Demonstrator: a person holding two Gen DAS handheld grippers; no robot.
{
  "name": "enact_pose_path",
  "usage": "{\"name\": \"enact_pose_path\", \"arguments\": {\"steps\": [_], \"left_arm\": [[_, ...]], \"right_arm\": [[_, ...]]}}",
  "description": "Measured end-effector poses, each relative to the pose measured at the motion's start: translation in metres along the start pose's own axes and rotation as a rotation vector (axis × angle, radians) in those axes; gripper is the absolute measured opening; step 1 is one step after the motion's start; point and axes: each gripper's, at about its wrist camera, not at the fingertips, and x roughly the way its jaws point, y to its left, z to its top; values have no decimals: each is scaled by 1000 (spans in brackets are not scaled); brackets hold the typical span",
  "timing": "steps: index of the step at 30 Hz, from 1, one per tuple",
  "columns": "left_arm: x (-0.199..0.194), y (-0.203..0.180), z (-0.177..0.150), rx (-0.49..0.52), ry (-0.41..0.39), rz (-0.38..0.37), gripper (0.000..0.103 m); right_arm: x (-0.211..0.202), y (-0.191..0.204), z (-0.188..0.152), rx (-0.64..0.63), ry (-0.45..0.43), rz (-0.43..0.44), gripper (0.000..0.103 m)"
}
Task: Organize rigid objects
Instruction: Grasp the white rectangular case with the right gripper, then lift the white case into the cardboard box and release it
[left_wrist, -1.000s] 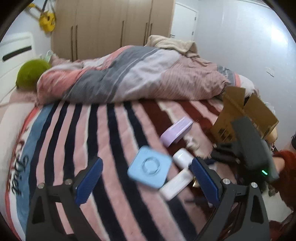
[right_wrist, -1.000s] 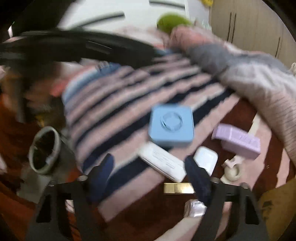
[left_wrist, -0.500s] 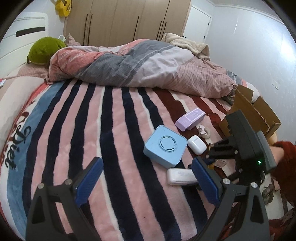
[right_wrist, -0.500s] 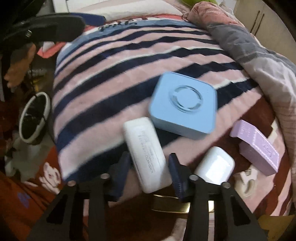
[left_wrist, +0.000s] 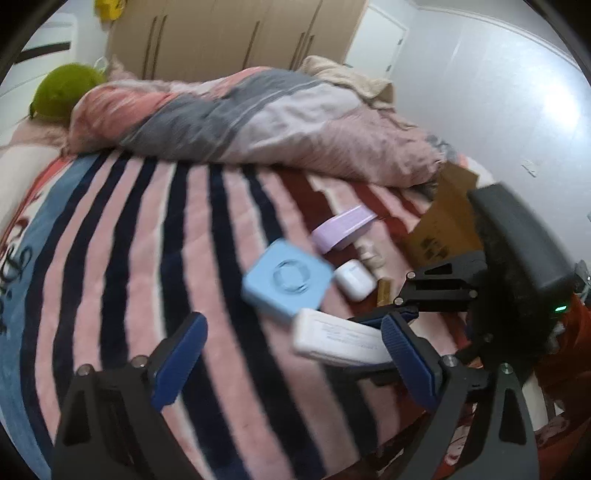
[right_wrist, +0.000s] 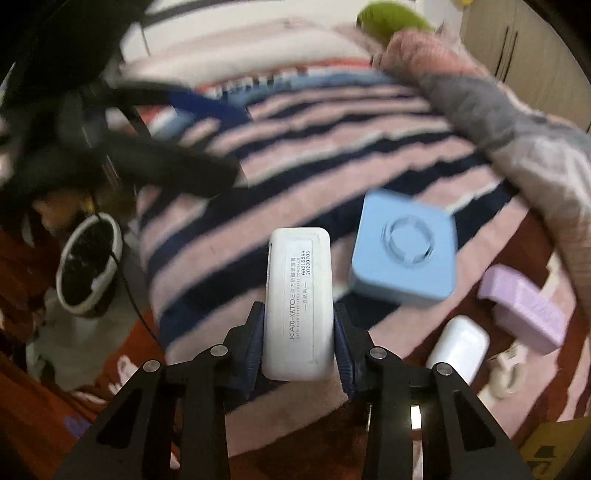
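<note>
White flat case (right_wrist: 298, 302) clamped between both pads of right gripper (right_wrist: 298, 339), seemingly lifted above striped blanket (right_wrist: 332, 162), though blur hides the gap. Just right of it, blue square box (right_wrist: 402, 251); farther right, white earbud case (right_wrist: 458, 347) and lilac box (right_wrist: 524, 306). Left gripper (left_wrist: 291, 362) spread wide, holding nothing, near the blanket's near edge.

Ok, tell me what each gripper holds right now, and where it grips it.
The right gripper clamps the white case across its long sides, near its close end. The left gripper is open and holds nothing.
</note>
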Motion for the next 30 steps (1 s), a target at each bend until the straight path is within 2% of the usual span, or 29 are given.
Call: {"name": "enact_pose_path", "arguments": {"steps": [1, 3, 8, 12, 17, 20, 24, 27, 28, 29, 30], "left_arm": [[-1, -8, 7, 9, -7, -29, 84], [-1, -21, 19, 18, -15, -79, 67], [0, -65, 60, 67, -55, -175, 47], [10, -108, 92, 147, -66, -212, 44], [48, -163, 129, 232, -22, -275, 43], [79, -195, 145, 274, 26, -321, 44], [116, -228, 155, 318, 99, -362, 44], [133, -245, 157, 344, 131, -343, 44], [136, -250, 157, 357, 135, -322, 46], [138, -252, 157, 363, 137, -307, 57], [137, -253, 157, 365, 135, -292, 76]], "right_arm": [[-11, 0, 3, 5, -19, 0, 31], [-37, 0, 9, 22, -74, -11, 31], [-98, -14, 9, 101, -182, -76, 31], [-139, -37, -7, 174, -238, -131, 31], [-183, -76, -43, 296, -275, -203, 31], [-202, -101, -66, 381, -264, -236, 31], [-213, -131, -92, 480, -200, -291, 31], [-212, -142, -102, 523, -148, -327, 31], [-211, -147, -104, 539, -141, -336, 31], [-214, -151, -111, 562, -136, -353, 31], [-214, -154, -114, 577, -122, -373, 34]]}}
